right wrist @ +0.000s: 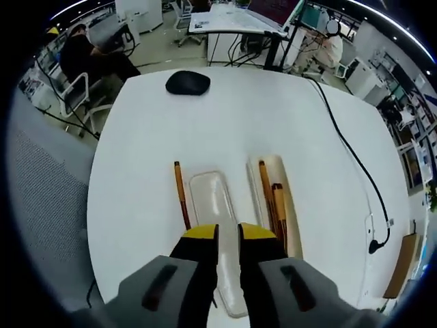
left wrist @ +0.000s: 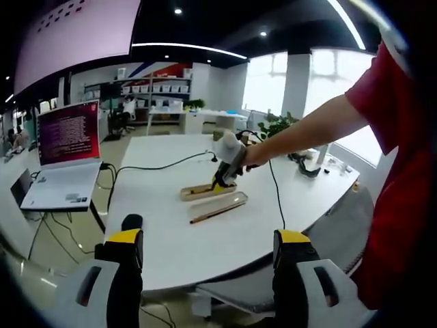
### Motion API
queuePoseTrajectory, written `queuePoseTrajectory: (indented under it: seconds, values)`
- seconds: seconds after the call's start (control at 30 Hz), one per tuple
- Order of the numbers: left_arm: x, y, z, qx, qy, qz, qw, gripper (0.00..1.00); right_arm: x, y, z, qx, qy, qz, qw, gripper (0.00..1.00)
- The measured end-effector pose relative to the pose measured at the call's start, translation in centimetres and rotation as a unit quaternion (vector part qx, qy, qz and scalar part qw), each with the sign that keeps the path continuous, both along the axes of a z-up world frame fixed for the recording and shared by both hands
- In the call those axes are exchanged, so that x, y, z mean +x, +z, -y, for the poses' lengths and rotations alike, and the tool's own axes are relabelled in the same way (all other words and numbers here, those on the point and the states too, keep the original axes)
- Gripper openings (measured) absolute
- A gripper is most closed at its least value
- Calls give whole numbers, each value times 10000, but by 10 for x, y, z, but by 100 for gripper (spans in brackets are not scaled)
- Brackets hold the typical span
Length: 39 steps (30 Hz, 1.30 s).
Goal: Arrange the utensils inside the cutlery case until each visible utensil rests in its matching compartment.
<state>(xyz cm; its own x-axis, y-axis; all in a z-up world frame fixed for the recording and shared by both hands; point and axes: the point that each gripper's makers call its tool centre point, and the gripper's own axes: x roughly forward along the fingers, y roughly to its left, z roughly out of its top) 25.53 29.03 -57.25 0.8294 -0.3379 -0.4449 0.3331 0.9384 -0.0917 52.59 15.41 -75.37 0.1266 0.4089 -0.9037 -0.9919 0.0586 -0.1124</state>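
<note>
Right gripper view: one lid [right wrist: 217, 225]; one case [right wrist: 278, 198], three utensils

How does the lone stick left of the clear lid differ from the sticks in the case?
The lone stick lies bare on the table, beside the clear lid; the sticks rest inside the case. It lies single; they lie paired. All are brown, slender and roughly parallel.

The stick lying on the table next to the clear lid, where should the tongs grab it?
Grab the stick around its middle, coming straight down from above. It is thin and lies flat on the table, with bare table on its outer side; the clear lid sits close on the other.
</note>
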Motion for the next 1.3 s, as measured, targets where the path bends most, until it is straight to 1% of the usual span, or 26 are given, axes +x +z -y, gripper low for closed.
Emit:
queuePoseTrajectory:
  seconds: [0.2, 0.3, 0.47, 0.6, 0.77, 0.9, 1.03, 1.1, 1.3]
  values:
    - [-1, 1, -1, -33, 32, 31, 10000, 80, 0, -1, 2, -10, -7, -1, 10000, 9]
    - [-2, 1, 0, -44, 19, 30, 10000, 80, -4, -3, 2, 13, -9, -13, 10000, 10]
    - [-2, 0, 1, -56, 30, 27, 10000, 80, -16, -14, 1, -18, 130, -70, 9999, 11]
    - [-3, -2, -2, -55, 69, 3, 10000, 80, -21, -20, 2, -65, 166, -116, 9998, 10]
    - [-4, -2, -5, -84, 148, 9, 9999, 80, -27, -24, 0, -72, 204, -158, 9996, 10]
    - [-4, 1, -8, -44, 211, 103, 9997, 79, -29, -27, -2, -82, 228, -169, 9996, 10]
    - [-6, -2, -9, -24, 220, 44, 9997, 79, -33, -29, -7, -39, 328, -142, 9994, 7]
    - [-6, -3, -8, -39, 222, 37, 9997, 79, -37, -33, -9, -73, 328, -182, 9993, 9]
    - [-9, -5, -6, -75, 226, 2, 9997, 79, -48, -44, -15, -82, 390, -238, 9989, 8]
